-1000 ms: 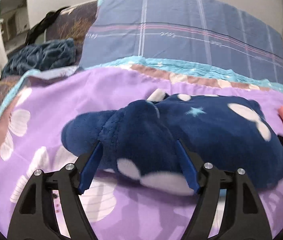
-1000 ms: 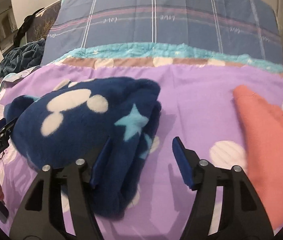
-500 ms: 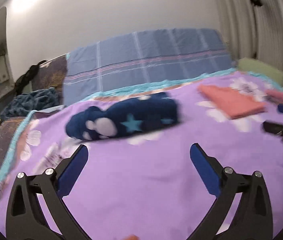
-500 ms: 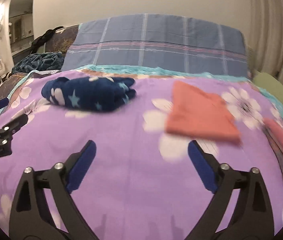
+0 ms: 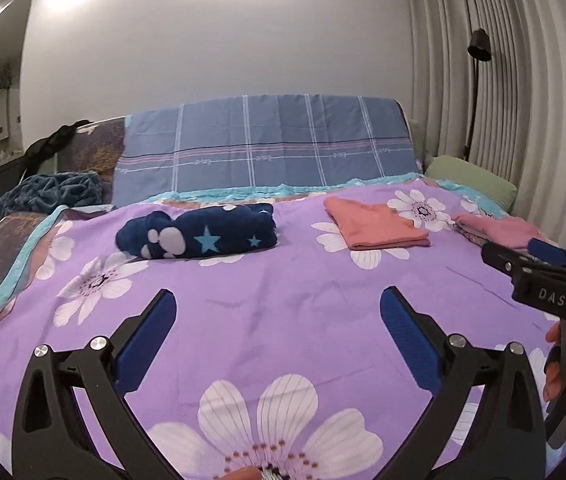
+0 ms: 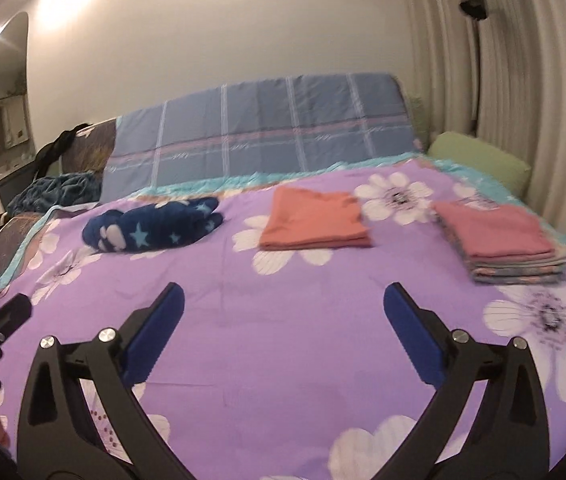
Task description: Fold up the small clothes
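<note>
Left hand-held gripper wide open, nothing between its blue pads, hovering over bare purple bedspread; its jaws have just been opening, no cloth between them; right hand-held gripper likewise spread wide and empty, jaws just been opening too, over the same floral bedspread; each gripper shows at the edge of the other's view, right one at the right edge of the left wrist view with fingers of a hand on its handle; navy fleece garment with white blobs and light-blue stars lies folded into a bundle on the bed, far left part of the bedspread, well apart from both grippers; folded coral garment lies flat to the right of the navy one, apart from it; stack of folded clothes with a pink piece on top sits further right, near the bed's right side; blue plaid pillow stands against the wall behind the bedspread; green cushion at the far right corner by the curtain; crumpled dark teal blanket off the left end of the bed; black floor lamp in front of the curtain; right wrist view slightly motion-blurred.
</note>
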Action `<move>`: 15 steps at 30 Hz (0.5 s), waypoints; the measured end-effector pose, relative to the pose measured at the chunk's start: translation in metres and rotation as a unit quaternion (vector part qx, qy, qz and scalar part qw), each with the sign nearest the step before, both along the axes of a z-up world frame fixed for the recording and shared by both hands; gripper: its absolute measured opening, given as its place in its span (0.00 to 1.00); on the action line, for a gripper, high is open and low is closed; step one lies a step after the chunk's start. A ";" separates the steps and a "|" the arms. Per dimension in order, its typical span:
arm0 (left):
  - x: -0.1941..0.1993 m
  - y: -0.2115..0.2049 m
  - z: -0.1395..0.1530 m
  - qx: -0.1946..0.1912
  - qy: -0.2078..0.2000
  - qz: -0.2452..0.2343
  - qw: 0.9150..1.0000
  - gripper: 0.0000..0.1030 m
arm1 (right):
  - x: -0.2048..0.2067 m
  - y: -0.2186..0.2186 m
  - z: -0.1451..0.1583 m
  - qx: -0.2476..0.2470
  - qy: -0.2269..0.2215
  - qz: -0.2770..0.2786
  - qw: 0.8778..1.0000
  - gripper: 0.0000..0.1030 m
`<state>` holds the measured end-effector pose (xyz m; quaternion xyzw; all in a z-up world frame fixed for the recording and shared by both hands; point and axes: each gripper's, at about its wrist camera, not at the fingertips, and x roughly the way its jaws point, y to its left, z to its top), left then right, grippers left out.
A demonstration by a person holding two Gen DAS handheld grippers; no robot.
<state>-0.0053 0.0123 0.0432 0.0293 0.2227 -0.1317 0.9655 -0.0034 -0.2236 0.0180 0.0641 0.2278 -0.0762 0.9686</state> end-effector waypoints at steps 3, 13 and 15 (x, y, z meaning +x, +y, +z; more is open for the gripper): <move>-0.011 0.002 0.002 -0.014 0.009 0.001 1.000 0.99 | -0.014 0.002 0.003 0.000 0.007 0.012 1.000 0.98; -0.031 -0.007 0.004 0.010 0.007 0.000 1.000 0.99 | -0.043 0.019 0.012 -0.010 0.000 0.040 0.999 0.98; -0.032 -0.008 0.004 0.020 0.006 0.006 1.000 0.99 | -0.045 0.020 0.013 -0.003 -0.001 0.044 0.999 0.98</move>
